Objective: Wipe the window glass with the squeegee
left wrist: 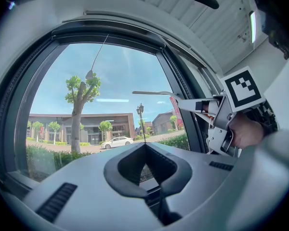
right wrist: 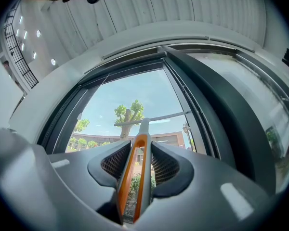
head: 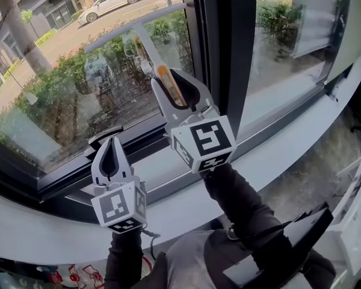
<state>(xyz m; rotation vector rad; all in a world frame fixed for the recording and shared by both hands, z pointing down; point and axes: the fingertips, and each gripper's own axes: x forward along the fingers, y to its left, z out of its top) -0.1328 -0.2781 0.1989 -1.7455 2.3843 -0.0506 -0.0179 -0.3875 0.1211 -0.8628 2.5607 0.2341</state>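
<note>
1. The squeegee (head: 143,41) sits with its blade seemingly against the window glass (head: 60,83), left of the dark frame post (head: 219,47). We judge the blade lies crosswise so its whole edge meets the pane for a stroke.
2. Our right gripper (head: 173,80), just left of the post, has its fingers clamped on the orange handle. The sleeved arm reaches forward and up, tilting the handle toward the pane.
3. Our left gripper (head: 112,146) is lower and farther left of the post, fingers together on nothing. We think it is parked clear of the wiping path.
</note>
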